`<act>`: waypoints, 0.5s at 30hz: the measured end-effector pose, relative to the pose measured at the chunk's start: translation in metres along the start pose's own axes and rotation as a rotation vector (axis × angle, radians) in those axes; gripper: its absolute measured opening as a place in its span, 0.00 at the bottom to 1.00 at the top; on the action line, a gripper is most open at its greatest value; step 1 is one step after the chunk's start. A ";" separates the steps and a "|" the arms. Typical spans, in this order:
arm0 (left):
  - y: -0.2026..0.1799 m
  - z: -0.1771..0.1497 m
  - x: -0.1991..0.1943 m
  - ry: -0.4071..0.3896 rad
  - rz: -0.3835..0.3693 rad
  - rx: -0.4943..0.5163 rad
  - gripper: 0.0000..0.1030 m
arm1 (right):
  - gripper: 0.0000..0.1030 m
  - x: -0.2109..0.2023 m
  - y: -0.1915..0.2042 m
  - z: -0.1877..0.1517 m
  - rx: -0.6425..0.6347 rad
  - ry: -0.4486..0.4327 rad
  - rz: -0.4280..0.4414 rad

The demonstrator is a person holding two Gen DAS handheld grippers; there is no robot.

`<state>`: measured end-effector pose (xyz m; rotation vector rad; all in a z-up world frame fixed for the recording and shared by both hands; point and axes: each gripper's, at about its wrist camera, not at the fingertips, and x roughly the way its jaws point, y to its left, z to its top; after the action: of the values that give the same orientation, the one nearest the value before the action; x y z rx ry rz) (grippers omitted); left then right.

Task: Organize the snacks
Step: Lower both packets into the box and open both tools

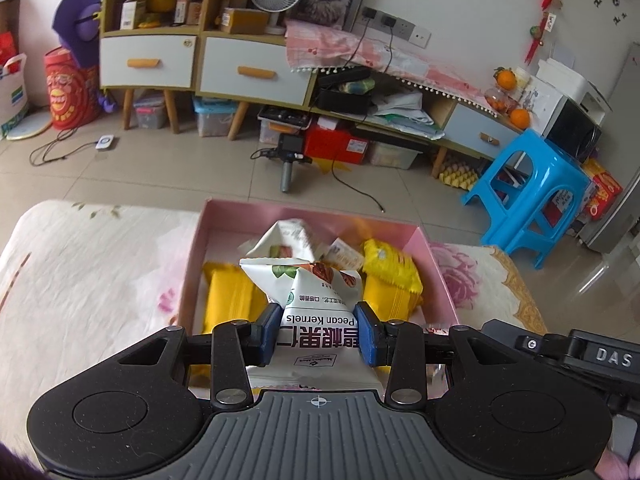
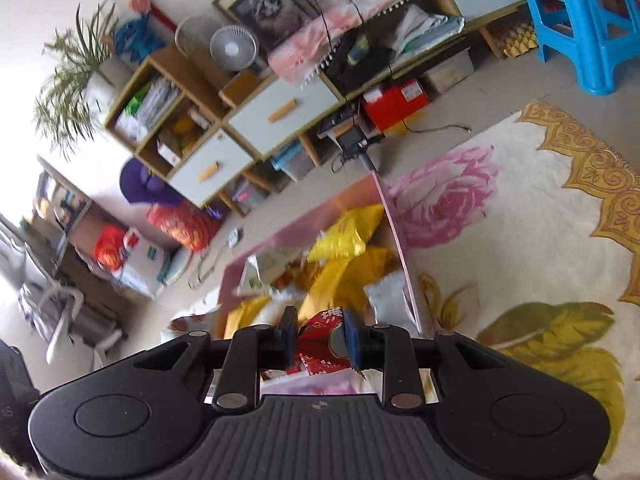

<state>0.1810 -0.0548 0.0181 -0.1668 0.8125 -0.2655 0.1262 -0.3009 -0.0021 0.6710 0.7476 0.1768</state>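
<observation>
A floral cloth (image 1: 92, 272) in cream, pink and gold covers the surface, and on it sits an open pink box (image 1: 434, 264), its far wall toward the tiled floor. Inside the box lie 2 yellow snack packets (image 1: 390, 276), 1 at each side, with white wrappers crumpled between them.

The left gripper (image 1: 318, 330) hangs over the near end of the box, its blue pads clamped on both sides of a white pecan kernel packet (image 1: 316, 300), which is pinched at the waist and held clear above the other snacks.

The right gripper (image 2: 320, 338) tilts over the same box from the other side, pads closed tight on a small red packet (image 2: 322, 344) squeezed between them. The view there is blurred.
</observation>
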 end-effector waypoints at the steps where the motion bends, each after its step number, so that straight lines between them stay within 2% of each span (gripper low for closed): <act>1: -0.002 0.002 0.005 -0.001 0.001 0.004 0.36 | 0.16 0.000 -0.001 0.001 0.002 -0.016 0.006; 5: -0.011 0.008 0.024 -0.016 -0.004 0.015 0.36 | 0.22 0.004 -0.005 0.000 0.007 -0.086 0.036; 6: -0.013 0.009 0.028 -0.021 -0.005 0.014 0.36 | 0.26 0.004 -0.005 0.000 0.007 -0.093 0.036; 11: -0.022 0.013 0.038 -0.068 -0.024 0.030 0.38 | 0.34 0.006 -0.008 0.002 0.011 -0.092 0.008; 15: -0.029 0.017 0.039 -0.075 -0.014 0.063 0.39 | 0.37 0.003 -0.008 0.002 0.001 -0.088 -0.012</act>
<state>0.2139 -0.0931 0.0095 -0.1228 0.7284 -0.2962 0.1297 -0.3074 -0.0080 0.6712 0.6674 0.1352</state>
